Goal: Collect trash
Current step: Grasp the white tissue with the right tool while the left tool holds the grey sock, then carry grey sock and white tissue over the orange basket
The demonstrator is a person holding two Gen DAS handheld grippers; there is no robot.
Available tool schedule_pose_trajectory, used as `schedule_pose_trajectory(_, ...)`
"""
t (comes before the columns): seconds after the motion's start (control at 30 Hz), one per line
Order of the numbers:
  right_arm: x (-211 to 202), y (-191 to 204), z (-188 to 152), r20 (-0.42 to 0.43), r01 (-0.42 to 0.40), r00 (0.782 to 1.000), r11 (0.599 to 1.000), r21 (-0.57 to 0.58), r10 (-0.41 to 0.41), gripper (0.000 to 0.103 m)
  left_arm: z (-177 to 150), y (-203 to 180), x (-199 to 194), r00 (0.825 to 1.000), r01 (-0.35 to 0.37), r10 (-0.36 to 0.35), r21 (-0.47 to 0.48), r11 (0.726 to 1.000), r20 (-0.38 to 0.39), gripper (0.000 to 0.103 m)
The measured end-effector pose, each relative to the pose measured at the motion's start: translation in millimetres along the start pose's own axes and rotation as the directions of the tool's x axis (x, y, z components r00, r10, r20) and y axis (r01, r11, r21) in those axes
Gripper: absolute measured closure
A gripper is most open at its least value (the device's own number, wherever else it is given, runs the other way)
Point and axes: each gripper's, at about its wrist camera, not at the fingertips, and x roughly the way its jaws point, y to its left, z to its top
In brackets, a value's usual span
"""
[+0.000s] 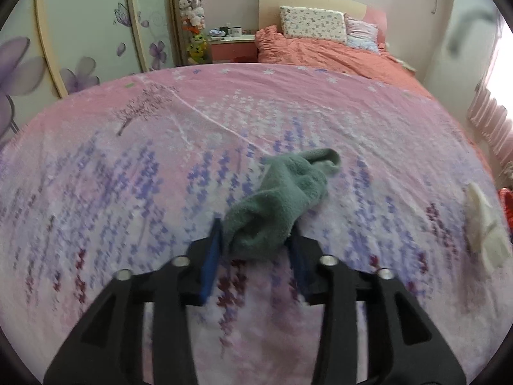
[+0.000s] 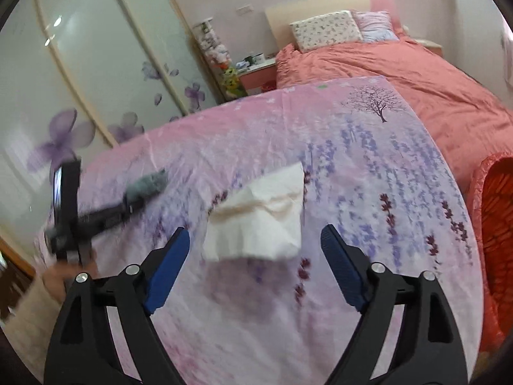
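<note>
The left claw brackets the near end of a green sock, low centre of the left wrist view. Its pads flank the cloth, but blur hides whether they press, so I cannot tell if it grips.

The right claw is released, jaws wide, with a white tissue lying between and just ahead of the tips at the middle of the right wrist view.

To pick up the tissue well, I judge the claw should drop low, straddle the crumpled bulk and close on that, not on the sheet under it.

A red bag gapes at the right edge, near the tissue. The sheet's far edge runs across the upper frame, with open sheet all round. The left claw sits well apart at the left of that view.
</note>
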Motion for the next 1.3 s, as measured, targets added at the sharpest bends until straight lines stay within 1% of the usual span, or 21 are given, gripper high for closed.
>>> schedule_pose_trajectory(0.07, 12.8, -0.9, 5.9, -0.015, 0.046, 0.999, 0.999, 0.022, -0.046, 0.020, -3.6, 0.7, -4.3, 1.000, 0.017, -0.017, -0.005, 1.000, -0.006, 0.052)
schedule_pose_trajectory(0.13, 28.8, -2.2, 8.4, -0.045, 0.099, 0.994, 0.994, 0.034, -0.097, 0.020, -4.9, 1.9, -9.9, 1.000, 0.031, -0.031, -0.008, 0.999, -0.002, 0.040)
schedule_pose_trajectory(0.17, 37.1, -2.3, 9.5, -0.065, 0.116, 0.991, 0.992, 0.043, -0.113, 0.021, -4.2, 2.2, -14.3, 1.000, 0.030, -0.030, -0.007, 1.000, 0.007, 0.037)
schedule_pose_trajectory(0.23, 42.2, -5.7, 6.5, -0.089, 0.124, 0.989, 0.991, 0.051, -0.119, 0.026, -1.6, -0.9, -22.6, 0.999, 0.033, -0.033, -0.001, 0.999, 0.032, 0.028)
schedule_pose_trajectory(0.3, 48.7, -4.7, 4.6, -0.100, 0.134, 0.987, 0.990, 0.047, -0.129, 0.029, 4.5, -4.0, -29.9, 0.997, 0.036, -0.038, 0.021, 0.999, 0.064, 0.022)
schedule_pose_trajectory(0.37, 51.7, -5.5, 3.0, -0.107, 0.134, 0.986, 0.990, 0.044, -0.129, 0.032, 10.2, -9.6, -29.3, 0.997, 0.009, -0.013, 0.060, 0.998, 0.078, 0.020)
schedule_pose_trajectory(0.47, 50.7, -4.1, -1.6, -0.105, 0.139, 0.985, 0.990, 0.027, -0.136, 0.035, 15.2, -16.8, -17.0, 0.998, -0.042, 0.036, 0.103, 0.994, 0.058, 0.020)
schedule_pose_trajectory(0.53, 51.0, -2.0, -2.8, -0.103, 0.145, 0.984, 0.989, 0.009, -0.143, 0.038, 16.6, -21.9, -7.6, 0.998, -0.060, 0.055, 0.111, 0.992, 0.044, 0.020)
schedule_pose_trajectory(0.57, 51.1, -1.4, -3.4, -0.103, 0.145, 0.984, 0.989, 0.005, -0.144, 0.039, 17.5, -20.6, -1.4, 0.997, -0.070, 0.067, 0.112, 0.991, 0.033, 0.021)
schedule_pose_trajectory(0.63, 51.0, -0.3, -3.2, -0.103, 0.139, 0.985, 0.990, 0.006, -0.138, 0.042, 18.6, -21.7, 7.8, 0.997, -0.073, 0.072, 0.102, 0.992, 0.012, 0.028)
schedule_pose_trajectory(0.77, 50.1, 1.8, -5.8, -0.097, 0.135, 0.986, 0.991, -0.002, -0.134, 0.049, 19.5, -18.3, 19.2, 0.999, -0.043, 0.044, 0.062, 0.997, -0.013, 0.036)
schedule_pose_trajectory(0.83, 47.7, 3.8, -7.3, -0.092, 0.135, 0.987, 0.991, -0.010, -0.135, 0.054, 21.2, -18.4, 20.5, 1.000, -0.022, 0.022, 0.045, 0.999, -0.014, 0.045)
schedule_pose_trajectory(0.87, 46.1, 3.4, -8.4, -0.087, 0.132, 0.987, 0.991, -0.012, -0.133, 0.056, 21.7, -18.0, 20.2, 1.000, -0.015, 0.016, 0.037, 0.999, -0.012, 0.048)
schedule_pose_trajectory(0.93, 41.2, 3.3, -12.5, -0.080, 0.131, 0.988, 0.991, -0.013, -0.131, 0.063, 21.4, -21.3, 19.8, 1.000, -0.011, 0.011, 0.037, 0.999, -0.008, 0.065)
schedule_pose_trajectory(0.97, 38.8, 2.2, -13.6, -0.076, 0.132, 0.988, 0.991, -0.014, -0.132, 0.063, 20.7, -22.1, 18.8, 1.000, -0.003, 0.004, 0.040, 0.999, -0.006, 0.070)
schedule_pose_trajectory(1.0, 36.5, 0.5, -14.1, -0.073, 0.133, 0.988, 0.991, -0.015, -0.133, 0.064, 19.5, -23.0, 17.7, 1.000, 0.006, -0.006, 0.040, 0.999, -0.007, 0.077)
schedule_pose_trajectory(1.03, 33.7, -0.2, -14.4, -0.068, 0.137, 0.988, 0.990, -0.018, -0.138, 0.065, 17.8, -25.6, 16.2, 1.000, 0.013, -0.013, 0.039, 0.999, -0.007, 0.081)
schedule_pose_trajectory(1.13, 22.8, -4.6, -15.7, -0.050, 0.150, 0.987, 0.988, -0.024, -0.151, 0.065, 13.2, -30.6, 10.6, 0.999, 0.035, -0.035, 0.035, 0.999, -0.002, 0.085)
schedule_pose_trajectory(1.3, -2.4, -8.9, -13.2, -0.003, 0.171, 0.985, 0.984, -0.038, -0.172, 0.065, 9.5, -41.6, -6.1, 0.997, 0.071, -0.071, 0.016, 0.997, 0.019, 0.086)
